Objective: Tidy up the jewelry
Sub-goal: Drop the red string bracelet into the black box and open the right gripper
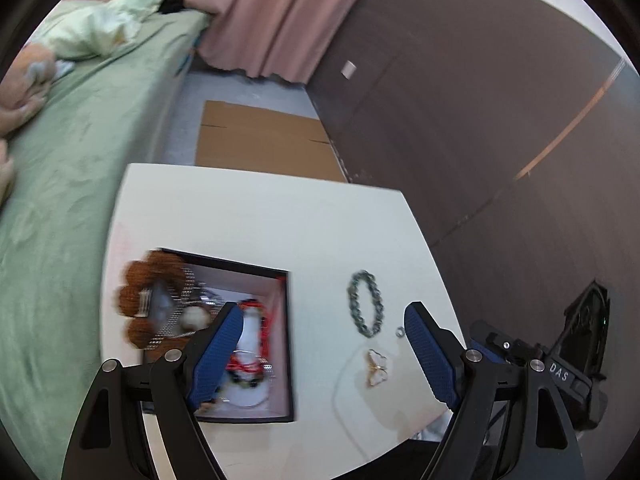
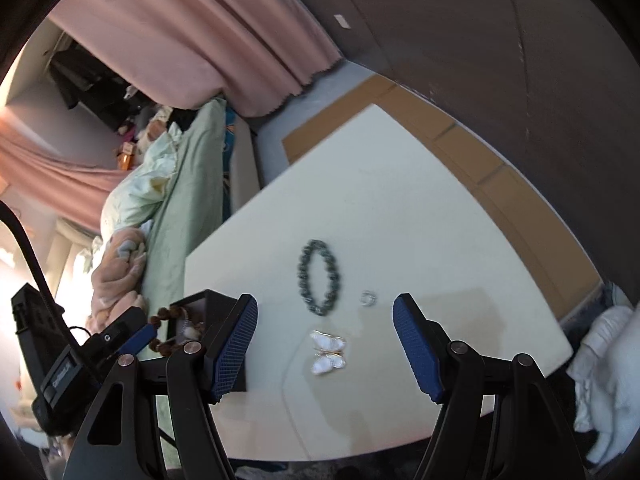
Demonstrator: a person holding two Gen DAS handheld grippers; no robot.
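An open black jewelry box (image 1: 286, 344) on the white table (image 1: 260, 216) holds red beads (image 1: 256, 364) and other pieces; a brown bead bracelet (image 1: 138, 300) drapes over its left rim. To its right lie a dark green bead bracelet (image 1: 366, 303), a small silver ring (image 1: 399, 332) and a white butterfly brooch (image 1: 377, 368). My left gripper (image 1: 324, 320) is open and empty above the box's right edge. My right gripper (image 2: 325, 316) is open and empty above the green bracelet (image 2: 320, 276), ring (image 2: 368, 298) and brooch (image 2: 328, 352). The box (image 2: 218, 302) shows at the left.
A bed with a green sheet (image 1: 68, 168) runs along the table's left side. Flat cardboard (image 1: 264, 140) lies on the floor beyond the table, with pink curtains (image 1: 276, 16) and a dark wall (image 1: 480, 120) behind. White cloth (image 2: 608, 368) lies at the table's right.
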